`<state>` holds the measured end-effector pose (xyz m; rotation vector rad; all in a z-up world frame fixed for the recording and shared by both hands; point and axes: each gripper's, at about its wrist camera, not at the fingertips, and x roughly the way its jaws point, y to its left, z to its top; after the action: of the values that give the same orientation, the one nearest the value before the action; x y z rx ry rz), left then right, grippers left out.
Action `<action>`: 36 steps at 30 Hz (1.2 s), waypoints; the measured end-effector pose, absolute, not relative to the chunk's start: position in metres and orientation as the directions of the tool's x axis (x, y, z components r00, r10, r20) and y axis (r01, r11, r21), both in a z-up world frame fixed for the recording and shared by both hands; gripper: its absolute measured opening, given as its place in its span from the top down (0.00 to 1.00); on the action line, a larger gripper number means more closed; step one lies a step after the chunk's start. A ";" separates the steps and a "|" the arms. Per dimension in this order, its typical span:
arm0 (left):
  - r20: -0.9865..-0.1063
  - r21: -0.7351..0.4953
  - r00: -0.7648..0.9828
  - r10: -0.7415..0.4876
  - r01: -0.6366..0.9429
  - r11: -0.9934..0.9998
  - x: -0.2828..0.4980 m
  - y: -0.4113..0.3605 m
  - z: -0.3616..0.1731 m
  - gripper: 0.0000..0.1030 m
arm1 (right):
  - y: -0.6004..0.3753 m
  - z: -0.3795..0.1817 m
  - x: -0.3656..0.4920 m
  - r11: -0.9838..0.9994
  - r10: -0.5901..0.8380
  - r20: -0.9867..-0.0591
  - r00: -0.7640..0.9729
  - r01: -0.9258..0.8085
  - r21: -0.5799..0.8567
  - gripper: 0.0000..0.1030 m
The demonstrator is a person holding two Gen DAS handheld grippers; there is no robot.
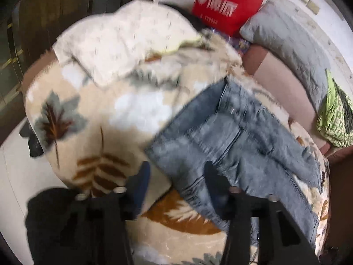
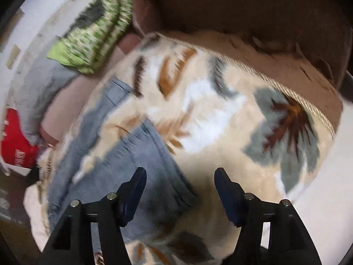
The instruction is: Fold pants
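Light blue jeans [image 1: 231, 128] lie in layers on a cream blanket with a leaf pattern [image 1: 99, 114], with a frayed hem at the right. My left gripper [image 1: 176, 167] hovers open over the near edge of the jeans; its right finger [image 1: 216, 183] is above denim and its left finger above the blanket. Nothing is held. In the right wrist view the jeans [image 2: 132, 148] stretch off to the left across the blanket [image 2: 209, 101]. My right gripper [image 2: 180, 172] is open and empty above the corner of the denim. Both views are blurred.
A white quilted cushion [image 1: 123, 42] sits at the blanket's far side. Behind it are a red bag [image 1: 227, 4] and a grey pillow [image 1: 286, 39]. A green patterned cloth [image 2: 94, 37] lies on the pink seat. White floor [image 2: 326, 176] borders the blanket.
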<state>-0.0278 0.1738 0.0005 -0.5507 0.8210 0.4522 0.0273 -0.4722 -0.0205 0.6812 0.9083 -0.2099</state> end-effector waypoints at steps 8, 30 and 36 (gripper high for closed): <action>-0.770 -0.115 0.627 0.119 -0.319 0.941 0.019 0.109 0.003 0.31 | -0.444 -0.030 0.137 0.906 0.088 -0.847 0.524 0.312 0.287 0.38; -0.786 -0.034 0.598 0.156 -0.294 0.955 0.047 0.111 -0.021 0.31 | -0.430 -0.037 0.156 0.954 0.011 -0.849 0.528 0.248 0.166 0.88; -0.843 -0.030 0.521 0.131 -0.289 0.957 0.069 0.121 -0.035 0.31 | -0.415 -0.076 0.157 0.971 0.090 -0.913 0.397 0.170 0.170 0.34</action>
<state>0.0688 0.1209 -0.0347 -0.1744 0.9925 0.2528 0.1568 -0.4151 -0.0755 0.2523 1.1645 -0.0512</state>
